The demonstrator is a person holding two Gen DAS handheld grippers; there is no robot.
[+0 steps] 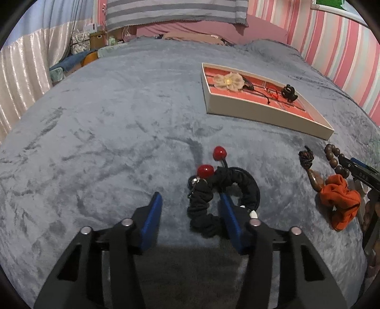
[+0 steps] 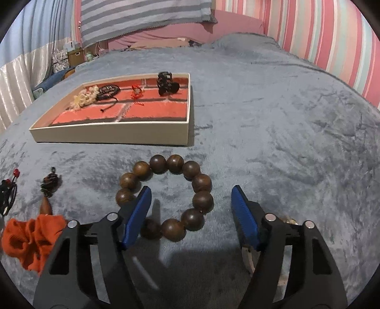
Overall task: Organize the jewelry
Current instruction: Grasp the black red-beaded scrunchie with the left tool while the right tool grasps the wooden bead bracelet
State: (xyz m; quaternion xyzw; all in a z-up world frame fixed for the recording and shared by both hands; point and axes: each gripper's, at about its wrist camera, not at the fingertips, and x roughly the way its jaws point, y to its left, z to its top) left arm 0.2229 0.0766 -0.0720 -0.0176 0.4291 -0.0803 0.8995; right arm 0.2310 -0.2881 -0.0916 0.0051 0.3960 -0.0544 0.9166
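Observation:
A white tray (image 1: 268, 118) with a red lining lies on the grey bed; it shows in the right wrist view too (image 2: 114, 136). It holds a cream flower (image 1: 229, 80), a red cord (image 1: 270, 91) and a black claw clip (image 1: 289, 92). My left gripper (image 1: 190, 200) is open, its right finger inside a black scrunchie with red balls (image 1: 206, 204). My right gripper (image 2: 191, 197) is open around the right side of a brown bead bracelet (image 2: 166, 195); its left finger sits inside the ring.
An orange scrunchie (image 1: 339, 202) (image 2: 30, 240) and a brown braided pendant (image 1: 308, 166) (image 2: 48, 190) lie between the grippers. A striped pillow (image 1: 175, 12) and pink striped wall (image 2: 320, 42) bound the far side of the bed.

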